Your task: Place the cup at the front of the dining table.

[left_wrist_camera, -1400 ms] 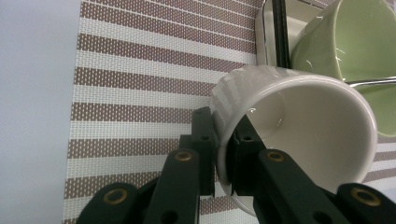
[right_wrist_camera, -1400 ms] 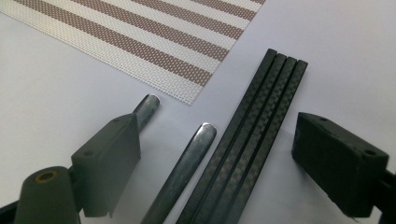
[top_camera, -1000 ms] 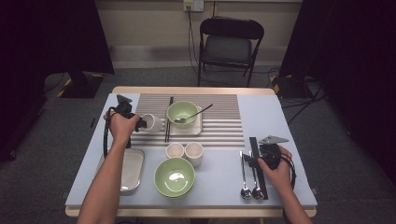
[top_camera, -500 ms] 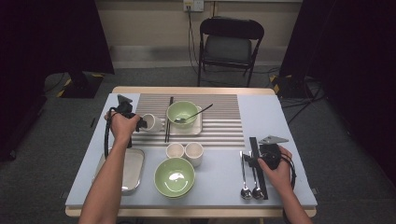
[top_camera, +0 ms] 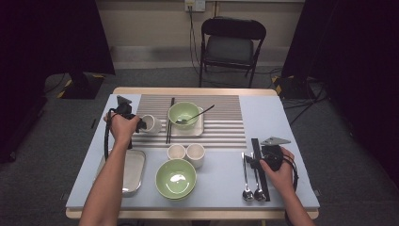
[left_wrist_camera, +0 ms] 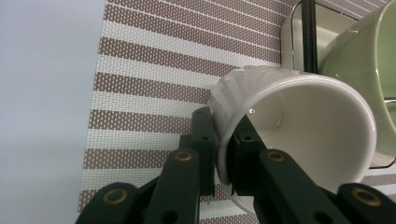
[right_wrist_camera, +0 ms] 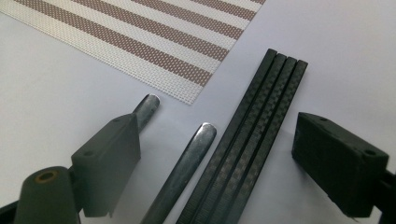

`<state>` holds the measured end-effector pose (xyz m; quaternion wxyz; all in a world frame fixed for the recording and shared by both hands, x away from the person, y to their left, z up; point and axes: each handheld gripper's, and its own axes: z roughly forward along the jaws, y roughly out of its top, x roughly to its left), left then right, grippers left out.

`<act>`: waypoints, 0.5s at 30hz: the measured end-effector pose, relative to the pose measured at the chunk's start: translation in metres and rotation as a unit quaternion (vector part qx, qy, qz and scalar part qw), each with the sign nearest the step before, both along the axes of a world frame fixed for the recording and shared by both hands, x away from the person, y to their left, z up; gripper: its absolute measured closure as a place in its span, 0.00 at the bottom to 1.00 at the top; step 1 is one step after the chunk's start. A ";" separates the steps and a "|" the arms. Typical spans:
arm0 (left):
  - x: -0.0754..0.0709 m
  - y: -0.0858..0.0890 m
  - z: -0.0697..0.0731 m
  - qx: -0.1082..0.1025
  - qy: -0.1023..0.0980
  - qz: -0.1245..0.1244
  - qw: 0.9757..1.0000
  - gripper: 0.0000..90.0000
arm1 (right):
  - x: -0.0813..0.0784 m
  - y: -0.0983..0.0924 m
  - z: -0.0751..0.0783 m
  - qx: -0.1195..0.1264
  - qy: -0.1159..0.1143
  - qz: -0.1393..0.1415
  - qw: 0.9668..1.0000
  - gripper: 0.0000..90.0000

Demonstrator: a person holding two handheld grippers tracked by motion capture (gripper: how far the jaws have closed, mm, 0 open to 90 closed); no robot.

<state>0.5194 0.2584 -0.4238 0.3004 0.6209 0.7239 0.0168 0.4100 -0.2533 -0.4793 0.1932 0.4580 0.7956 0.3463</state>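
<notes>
Two tools work a set tabletop [top_camera: 89, 155]. Left tool [left_wrist_camera: 224, 154] pinches the white cup's [left_wrist_camera: 299, 135] wall, tilting it over the striped placemat [top_camera: 226, 127], likely to reposition it. Right tool [right_wrist_camera: 215, 163] hangs spread, straddling a spoon handle [right_wrist_camera: 187, 168] and black chopsticks [right_wrist_camera: 252, 135].

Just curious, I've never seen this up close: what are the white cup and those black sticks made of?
The white cup looks like glazed ceramic: thick rim, glossy highlights. The black chopsticks show a fine woven-looking texture, perhaps carbon fibre or patterned plastic; hard to tell which.
</notes>
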 end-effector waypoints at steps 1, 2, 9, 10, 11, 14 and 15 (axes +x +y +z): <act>0.000 0.001 0.001 0.000 0.001 -0.002 1.000 0.92 | 0.000 0.000 0.000 0.000 0.000 0.000 1.000 0.16; 0.000 0.001 0.001 0.000 0.000 0.000 1.000 0.92 | 0.000 0.000 0.000 0.000 0.000 0.000 1.000 0.16; -0.001 0.002 0.001 0.012 0.003 -0.001 1.000 0.92 | 0.000 0.000 0.000 0.000 0.000 0.000 1.000 0.16; -0.001 0.001 0.000 0.011 0.000 0.004 1.000 0.92 | 0.000 0.000 0.000 0.000 0.000 0.000 1.000 0.16; -0.001 0.001 0.000 0.012 0.002 0.001 1.000 0.92 | 0.000 0.000 0.000 0.000 0.000 0.000 1.000 0.16; 0.000 0.000 0.000 0.011 0.000 0.003 1.000 0.92 | 0.000 0.000 0.000 0.000 -0.001 0.001 1.000 0.16; 0.000 0.001 0.000 0.011 0.001 0.001 1.000 0.92 | 0.000 0.000 0.000 0.000 0.000 0.000 1.000 0.16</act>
